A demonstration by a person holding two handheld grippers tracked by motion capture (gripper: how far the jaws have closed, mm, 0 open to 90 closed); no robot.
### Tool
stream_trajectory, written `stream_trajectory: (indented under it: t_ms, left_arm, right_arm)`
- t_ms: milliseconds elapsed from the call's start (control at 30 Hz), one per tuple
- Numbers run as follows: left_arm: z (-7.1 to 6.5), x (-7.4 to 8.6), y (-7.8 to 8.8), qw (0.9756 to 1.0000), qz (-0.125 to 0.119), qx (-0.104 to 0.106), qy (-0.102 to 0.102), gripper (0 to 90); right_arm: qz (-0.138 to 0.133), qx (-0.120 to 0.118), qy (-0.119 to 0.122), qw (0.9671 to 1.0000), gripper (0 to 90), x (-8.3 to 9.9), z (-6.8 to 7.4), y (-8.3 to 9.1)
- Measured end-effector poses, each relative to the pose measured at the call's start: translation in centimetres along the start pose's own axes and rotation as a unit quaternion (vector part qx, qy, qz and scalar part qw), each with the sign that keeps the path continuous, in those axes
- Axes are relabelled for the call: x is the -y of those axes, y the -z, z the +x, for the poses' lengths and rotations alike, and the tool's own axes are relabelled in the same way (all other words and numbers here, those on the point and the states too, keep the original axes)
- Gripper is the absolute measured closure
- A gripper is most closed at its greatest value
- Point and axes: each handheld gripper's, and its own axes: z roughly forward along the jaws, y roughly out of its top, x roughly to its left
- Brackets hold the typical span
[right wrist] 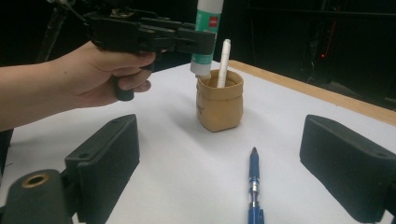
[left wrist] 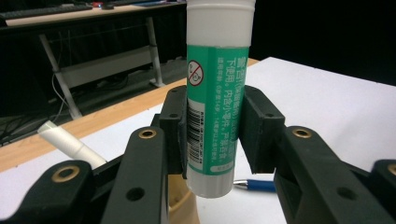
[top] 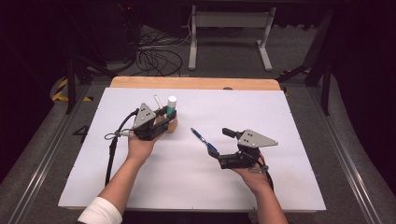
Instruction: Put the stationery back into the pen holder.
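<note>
Pinching one glue stick [left wrist: 215, 93] above one cup [right wrist: 219, 105], left gripper [left wrist: 215, 135]; right gripper [right wrist: 233, 172] gapes near one pen [right wrist: 253, 186].

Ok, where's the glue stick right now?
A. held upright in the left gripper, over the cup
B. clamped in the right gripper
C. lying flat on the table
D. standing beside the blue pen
A: the left gripper is shut on the glue stick, which stands upright with its lower end just above the cup.
</note>
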Motion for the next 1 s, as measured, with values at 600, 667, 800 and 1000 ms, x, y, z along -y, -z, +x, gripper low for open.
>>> stream_trajectory:
  t_ms: [600,667,800,1000]
  left_arm:
    - [2.0,2.1,-2.8,0.9986,0.033,-0.036,0.021,65.4]
    - [2.0,2.2,-3.0,0.9984,0.038,-0.038,0.018,65.4]
    - [2.1,2.4,-3.1,0.9982,0.043,-0.038,0.019,65.3]
    - [1.9,2.5,-3.3,0.9976,0.054,-0.041,0.014,65.3]
  right_arm:
    - [-0.002,-0.004,0.001,1.0000,13.0,0.0,0.0,0.0]
    - [-0.001,-0.003,0.001,1.0000,13.0,0.0,0.0,0.0]
    - [0.000,-0.002,0.001,1.0000,13.1,0.1,-0.1,-0.1]
    - [0.002,0.002,0.000,1.0000,13.2,0.1,-0.1,0.0]
